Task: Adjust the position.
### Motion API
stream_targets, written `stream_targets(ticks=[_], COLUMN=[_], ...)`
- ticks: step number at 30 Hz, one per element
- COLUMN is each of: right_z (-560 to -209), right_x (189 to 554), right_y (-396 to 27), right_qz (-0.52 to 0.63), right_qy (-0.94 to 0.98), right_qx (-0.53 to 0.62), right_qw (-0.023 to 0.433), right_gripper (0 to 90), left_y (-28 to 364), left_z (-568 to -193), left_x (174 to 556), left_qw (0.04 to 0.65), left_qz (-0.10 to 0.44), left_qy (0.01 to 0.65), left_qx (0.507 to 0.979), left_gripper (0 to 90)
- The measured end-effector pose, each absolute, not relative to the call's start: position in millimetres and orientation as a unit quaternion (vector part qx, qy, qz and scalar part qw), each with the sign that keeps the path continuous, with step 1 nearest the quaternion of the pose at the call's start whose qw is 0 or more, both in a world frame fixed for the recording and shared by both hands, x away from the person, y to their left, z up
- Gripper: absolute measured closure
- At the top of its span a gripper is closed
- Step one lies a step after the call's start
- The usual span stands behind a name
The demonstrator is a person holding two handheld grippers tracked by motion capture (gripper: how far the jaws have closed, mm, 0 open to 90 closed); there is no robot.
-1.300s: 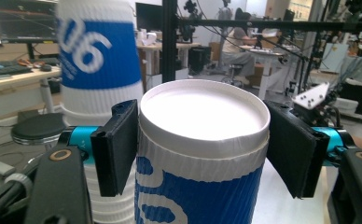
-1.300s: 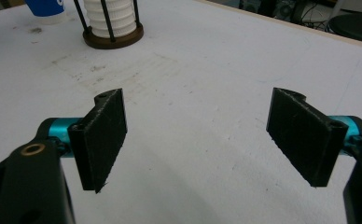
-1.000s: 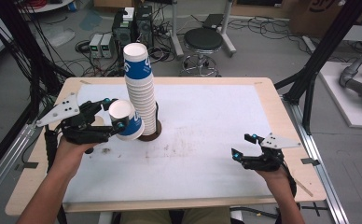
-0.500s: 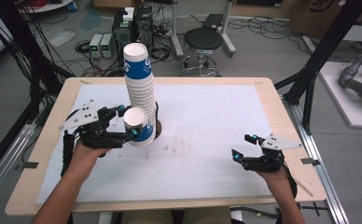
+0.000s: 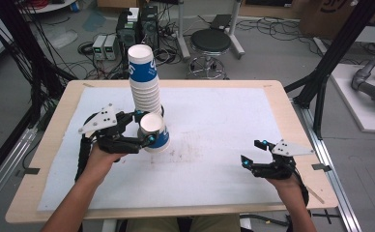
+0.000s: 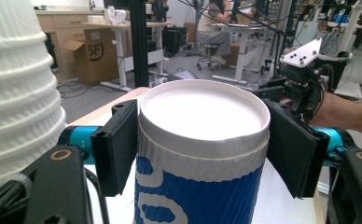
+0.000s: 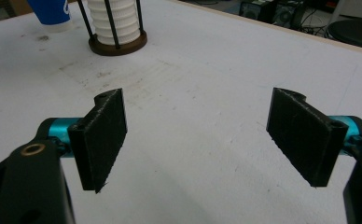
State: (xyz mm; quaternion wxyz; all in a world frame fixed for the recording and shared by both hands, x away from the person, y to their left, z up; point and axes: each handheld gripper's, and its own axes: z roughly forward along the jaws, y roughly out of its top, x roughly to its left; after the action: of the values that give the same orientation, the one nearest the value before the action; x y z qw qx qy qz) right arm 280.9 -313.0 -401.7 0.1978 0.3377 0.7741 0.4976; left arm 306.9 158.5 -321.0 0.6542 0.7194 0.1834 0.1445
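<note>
One ribbed blue-and-white paper cup (image 5: 154, 132) is pinched upright between the flat black pads of the left gripper (image 5: 144, 129), just beside a tall ridged cup stack (image 5: 144, 82) on white table paper (image 5: 214, 121). Farther right, the right gripper (image 5: 251, 154) is held spread and empty.

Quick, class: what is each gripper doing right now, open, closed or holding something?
Left gripper: closed on a blue-and-white paper cup, beside the cup stack.
Right gripper: open, holding nothing, over the table.
</note>
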Motion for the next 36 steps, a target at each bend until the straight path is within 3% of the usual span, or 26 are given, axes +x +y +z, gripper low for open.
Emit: stream_targets(ticks=[15, 36], right_z=[-397, -386], right_x=[276, 282], right_y=[-297, -240], right_qz=[0.517, 0.539], right_qy=[0.785, 0.810], right_qx=[0.296, 0.203], right_qw=[0.173, 0.111], right_gripper=[20.4, 19.8], left_y=[128, 87], left_z=[-341, -351], left_x=[312, 316], left_qw=[0.665, 0.669], left_qz=[0.115, 0.069], left_qy=[0.179, 0.147], left_qx=[0.716, 0.726], left_gripper=[30.0, 30.0])
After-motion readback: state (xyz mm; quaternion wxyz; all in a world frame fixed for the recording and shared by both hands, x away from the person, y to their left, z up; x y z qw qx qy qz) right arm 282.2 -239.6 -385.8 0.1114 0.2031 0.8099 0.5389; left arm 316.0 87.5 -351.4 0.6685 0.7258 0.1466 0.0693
